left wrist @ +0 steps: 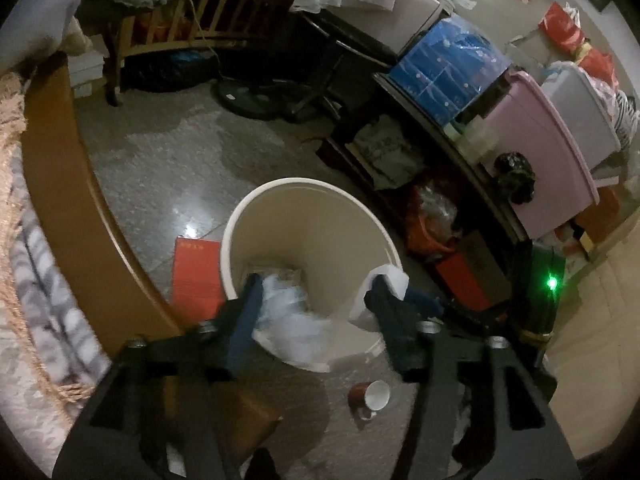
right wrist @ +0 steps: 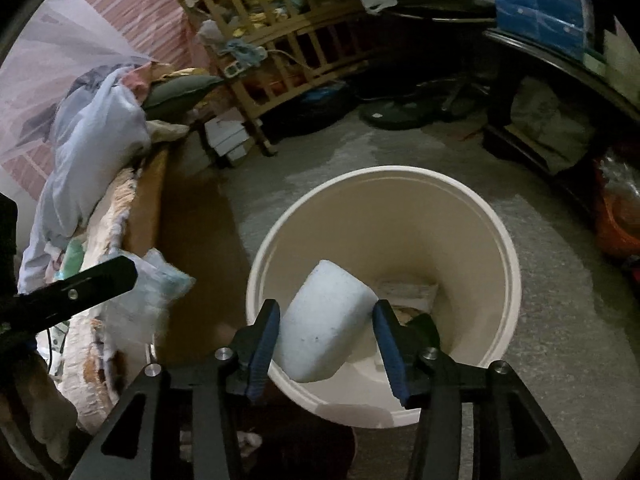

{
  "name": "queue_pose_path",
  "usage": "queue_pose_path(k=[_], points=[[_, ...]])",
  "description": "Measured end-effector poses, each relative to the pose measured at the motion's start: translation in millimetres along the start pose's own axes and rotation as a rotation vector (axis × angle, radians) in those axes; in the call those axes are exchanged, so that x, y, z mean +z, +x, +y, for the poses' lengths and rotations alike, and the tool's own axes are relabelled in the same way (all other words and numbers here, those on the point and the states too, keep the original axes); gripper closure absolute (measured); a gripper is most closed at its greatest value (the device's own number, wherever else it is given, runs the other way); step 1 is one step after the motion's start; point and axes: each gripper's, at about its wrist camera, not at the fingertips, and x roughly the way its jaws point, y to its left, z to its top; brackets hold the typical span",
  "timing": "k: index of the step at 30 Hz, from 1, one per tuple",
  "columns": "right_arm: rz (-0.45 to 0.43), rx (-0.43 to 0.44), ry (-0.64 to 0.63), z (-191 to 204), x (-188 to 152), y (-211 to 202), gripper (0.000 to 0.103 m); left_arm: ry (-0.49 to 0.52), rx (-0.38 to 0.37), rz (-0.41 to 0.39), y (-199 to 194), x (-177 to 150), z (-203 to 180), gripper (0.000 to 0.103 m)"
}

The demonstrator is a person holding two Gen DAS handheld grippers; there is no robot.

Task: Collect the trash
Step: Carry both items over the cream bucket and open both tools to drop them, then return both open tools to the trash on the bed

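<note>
A cream round bin stands on the grey floor (left wrist: 304, 208) (right wrist: 384, 208). In the left wrist view my left gripper (left wrist: 314, 292) is open over the bin's near rim, with a crumpled white plastic bag (left wrist: 296, 320) blurred between its fingers. In the right wrist view my right gripper (right wrist: 326, 320) is open over the bin, and a white foam cup-like piece (right wrist: 326, 324) sits tilted between its fingers, touching the left pad and apart from the right one. Paper scraps (right wrist: 404, 290) lie at the bin's bottom. The other gripper with its bag (right wrist: 136, 300) shows at the left.
A red mug (left wrist: 368, 398) lies on its side on the floor near the bin. A red flat box (left wrist: 196, 276) lies left of the bin. The wooden bed edge (left wrist: 68, 208) runs along the left. Shelves with pink (left wrist: 540, 160) and blue boxes (left wrist: 444, 68) stand right.
</note>
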Motion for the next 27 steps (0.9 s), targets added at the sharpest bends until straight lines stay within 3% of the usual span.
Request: queue_pose_path(k=[4,11,27], points=[[-0.004,-0.008,0.020,-8,-2,0,0.041,-0.005,0.012,0.002,0,-2,2,0.046],[0.007,0.001,0.019,-2,-8,2,0.041,-0.035,0.051,-0.031,-26,-6,15,0.046],[0.061,0.082,-0.115,80,-30,2,0.041,-0.050,0.335,-0.127,-116,-54,65,0.046]])
